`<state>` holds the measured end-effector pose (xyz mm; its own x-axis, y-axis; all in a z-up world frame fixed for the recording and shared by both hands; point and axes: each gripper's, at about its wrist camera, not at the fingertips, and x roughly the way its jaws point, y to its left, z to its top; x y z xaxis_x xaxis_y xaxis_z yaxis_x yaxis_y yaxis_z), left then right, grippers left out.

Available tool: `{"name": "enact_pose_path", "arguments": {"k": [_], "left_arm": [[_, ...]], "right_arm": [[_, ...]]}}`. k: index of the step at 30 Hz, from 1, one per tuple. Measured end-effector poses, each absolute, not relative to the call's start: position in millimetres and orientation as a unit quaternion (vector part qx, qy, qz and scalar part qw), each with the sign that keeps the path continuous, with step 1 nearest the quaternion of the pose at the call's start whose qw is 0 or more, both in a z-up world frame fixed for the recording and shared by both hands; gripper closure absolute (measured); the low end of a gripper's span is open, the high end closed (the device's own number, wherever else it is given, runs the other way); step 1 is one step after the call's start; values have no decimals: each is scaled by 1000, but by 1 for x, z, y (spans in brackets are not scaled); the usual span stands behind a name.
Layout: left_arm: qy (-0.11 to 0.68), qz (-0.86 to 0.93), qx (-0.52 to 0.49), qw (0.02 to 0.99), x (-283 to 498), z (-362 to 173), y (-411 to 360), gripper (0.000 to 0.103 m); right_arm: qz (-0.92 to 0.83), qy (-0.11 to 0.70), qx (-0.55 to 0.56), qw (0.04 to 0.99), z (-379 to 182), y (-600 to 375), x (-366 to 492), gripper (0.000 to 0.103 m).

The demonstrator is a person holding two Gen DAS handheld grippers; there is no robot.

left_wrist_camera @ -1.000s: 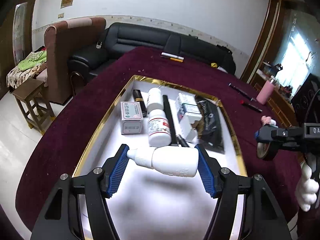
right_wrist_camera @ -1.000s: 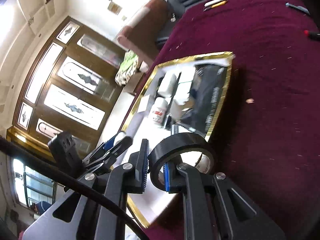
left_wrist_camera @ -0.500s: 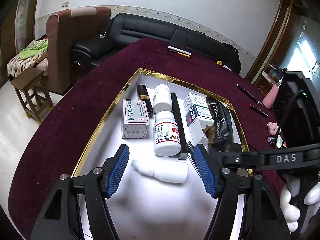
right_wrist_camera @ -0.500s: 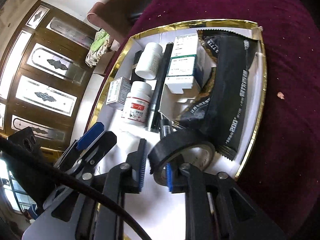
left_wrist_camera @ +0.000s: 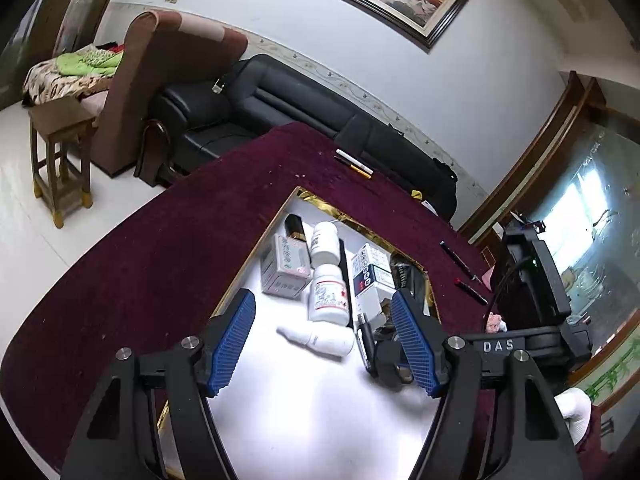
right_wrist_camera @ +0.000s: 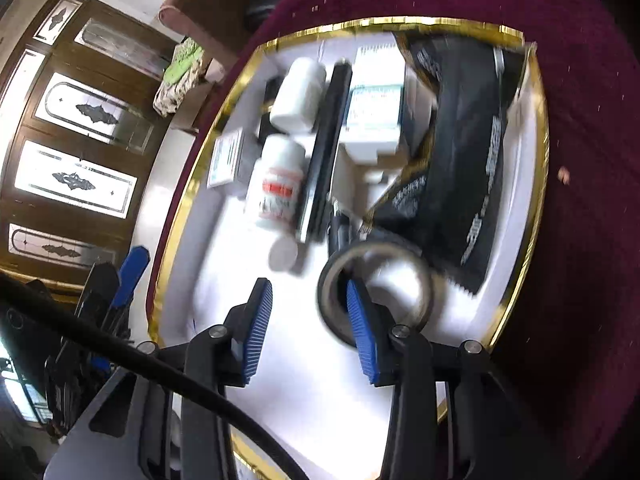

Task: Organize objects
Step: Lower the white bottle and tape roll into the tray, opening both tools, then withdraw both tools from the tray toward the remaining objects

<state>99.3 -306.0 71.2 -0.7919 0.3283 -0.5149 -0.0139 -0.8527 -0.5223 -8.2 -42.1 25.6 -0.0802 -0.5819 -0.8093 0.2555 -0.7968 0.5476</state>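
A white tray (left_wrist_camera: 260, 246) with a gold rim lies on the maroon table. A white dropper bottle (left_wrist_camera: 316, 338) rests on its side in it, free, just ahead of my left gripper (left_wrist_camera: 324, 340); those jaws are open and still widening a little. In the right wrist view a black tape roll (right_wrist_camera: 424, 276) sits on the tray (right_wrist_camera: 542, 160). My right gripper (right_wrist_camera: 309, 292) is opening: one of its fingers (right_wrist_camera: 362, 332) stands inside the ring, the other is outside, and neither pad presses the roll's wall between them.
The tray's far end holds two white pill bottles (left_wrist_camera: 325, 240), small boxes (left_wrist_camera: 284, 266), a black strip and a black foil pouch (right_wrist_camera: 472, 168). Pens (left_wrist_camera: 354, 164) lie on the cloth beyond. A black sofa (left_wrist_camera: 256, 100), an armchair and a stool stand behind the table.
The dropper bottle, between the left pads a second ago, now lies on the tray and the left gripper has drawn back. The right gripper lowered the tape into the tray and spread its jaws.
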Motion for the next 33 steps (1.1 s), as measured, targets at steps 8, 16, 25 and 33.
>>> {"name": "enact_pose_path", "arguments": {"k": [8,16,25,33], "left_arm": [[-262,914,-298,86,113,72,-307,38],[-265,918,-280,89,130,75,-300,38],[-268,921,-268,89,140,77,-305,38],[-264,923,-256,111,144,85,-306,38]], "right_arm": [[-746,-145,578,297,53,-29,-4,63],[-763,-114,562,299,53,-74,-18,62],[-735,-71,611,286,38,-105,-38,60],[-857,-82,424,281,127,-17,9,60]]}}
